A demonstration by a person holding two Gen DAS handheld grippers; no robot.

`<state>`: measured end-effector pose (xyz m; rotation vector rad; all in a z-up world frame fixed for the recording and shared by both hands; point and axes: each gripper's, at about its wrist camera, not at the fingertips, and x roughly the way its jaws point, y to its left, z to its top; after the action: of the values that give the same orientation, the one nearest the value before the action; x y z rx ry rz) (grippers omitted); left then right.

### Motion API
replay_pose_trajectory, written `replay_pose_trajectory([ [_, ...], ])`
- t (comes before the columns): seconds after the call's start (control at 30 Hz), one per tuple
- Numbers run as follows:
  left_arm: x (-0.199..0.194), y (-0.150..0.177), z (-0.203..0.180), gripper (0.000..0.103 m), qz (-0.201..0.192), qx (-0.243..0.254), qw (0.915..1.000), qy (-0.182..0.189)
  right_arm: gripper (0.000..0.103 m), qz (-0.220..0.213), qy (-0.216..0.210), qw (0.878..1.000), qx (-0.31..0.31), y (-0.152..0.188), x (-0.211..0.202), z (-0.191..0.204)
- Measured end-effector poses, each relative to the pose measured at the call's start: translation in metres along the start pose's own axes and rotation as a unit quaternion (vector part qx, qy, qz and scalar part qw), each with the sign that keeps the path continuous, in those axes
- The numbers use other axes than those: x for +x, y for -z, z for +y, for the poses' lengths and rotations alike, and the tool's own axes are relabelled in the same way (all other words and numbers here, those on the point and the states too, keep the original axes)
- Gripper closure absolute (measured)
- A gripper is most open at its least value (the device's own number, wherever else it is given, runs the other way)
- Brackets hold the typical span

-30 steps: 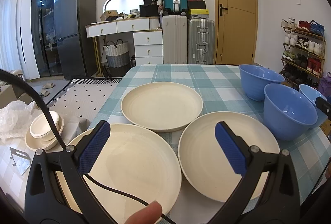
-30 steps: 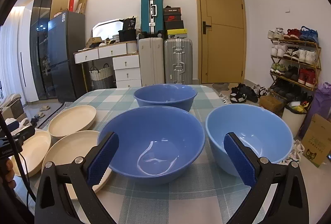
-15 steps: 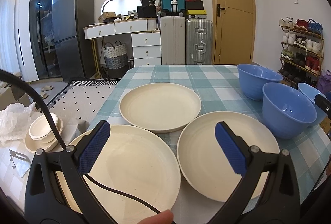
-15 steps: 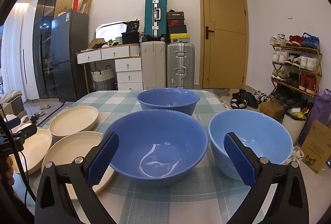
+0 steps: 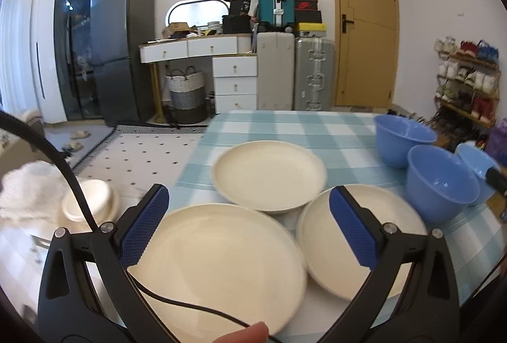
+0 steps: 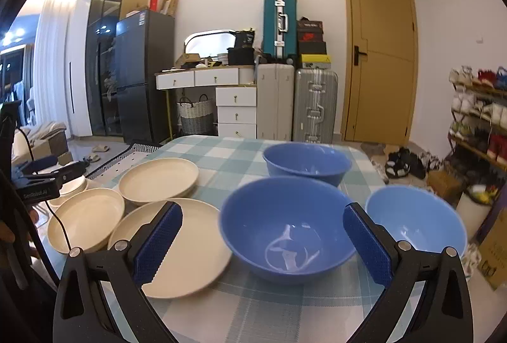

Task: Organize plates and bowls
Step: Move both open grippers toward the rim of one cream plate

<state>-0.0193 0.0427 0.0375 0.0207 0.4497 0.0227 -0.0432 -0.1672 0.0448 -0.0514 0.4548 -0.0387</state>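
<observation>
So in your left wrist view, the left gripper (image 5: pixel 248 227) is spread wide with nothing between its blue pads (image 5: pixel 144 224), hanging just above the cream plates. Going left to right: at about 9 o'clock, off the table and lower down, there's a small stack of cream dishes (image 5: pixel 87 205). The nearest plate (image 5: pixel 218 260) sits at 6 o'clock right under the gripper, its rim looking like it just touches the right-hand plate (image 5: pixel 320 244) at 4 o'clock, though it's blurry there. The far plate (image 5: pixel 269 175) is dead center on the checked tablecloth (image 5: pixel 285 124). Over at 3 o'clock you've got three blue bowls bunched together, the middle bowl (image 5: pixel 442 181) closest to the right-hand plate.

Your right wrist view: the right gripper (image 6: pixel 259 243) is also wide open and holding nothing, lined up on the big dark blue bowl (image 6: pixel 285 229), which sits between the fingers but the pads aren't touching it. Left to right again: your left gripper shows at 9 o'clock, then the three plates from 8 to 10 o'clock, the dark blue bowl at center, another blue bowl (image 6: pixel 305 162) behind it at 12 to 1 o'clock, and a lighter blue bowl (image 6: pixel 418 219) at 3 o'clock near the table edge. All bowls are upright and separate, none stacked.
</observation>
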Motion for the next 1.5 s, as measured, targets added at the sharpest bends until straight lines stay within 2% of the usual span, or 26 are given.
replay_pose_trajectory([
  [0.23, -0.031, -0.013, 0.037, 0.002, 0.011, -0.009, 0.9999, -0.007, 0.000, 0.010, -0.034, 0.999, -0.009, -0.021, -0.008, 0.031],
  [0.4, -0.045, -0.023, 0.059, 0.002, 0.019, -0.024, 0.9995, 0.007, 0.000, 0.018, -0.045, 0.998, -0.030, -0.041, -0.003, 0.055],
  [0.77, -0.059, -0.061, 0.079, 0.002, 0.015, -0.006, 0.9999, 0.001, 0.000, 0.034, -0.067, 0.995, -0.067, -0.084, 0.018, 0.101],
  [0.97, -0.049, -0.086, 0.078, 0.002, 0.022, 0.014, 0.9997, -0.001, 0.000, 0.051, -0.079, 0.993, -0.078, -0.103, 0.041, 0.120],
  [1.13, -0.025, -0.102, 0.077, 0.002, 0.043, 0.030, 0.9986, 0.000, 0.000, 0.074, -0.086, 0.990, -0.079, -0.114, 0.073, 0.132],
  [1.37, 0.018, -0.116, 0.075, 0.002, 0.083, 0.033, 0.9958, 0.018, 0.000, 0.104, -0.096, 0.986, -0.087, -0.122, 0.115, 0.140],
  [1.5, 0.057, -0.118, 0.073, 0.003, 0.109, 0.026, 0.9931, 0.033, 0.000, 0.120, -0.091, 0.984, -0.093, -0.124, 0.137, 0.144],
])
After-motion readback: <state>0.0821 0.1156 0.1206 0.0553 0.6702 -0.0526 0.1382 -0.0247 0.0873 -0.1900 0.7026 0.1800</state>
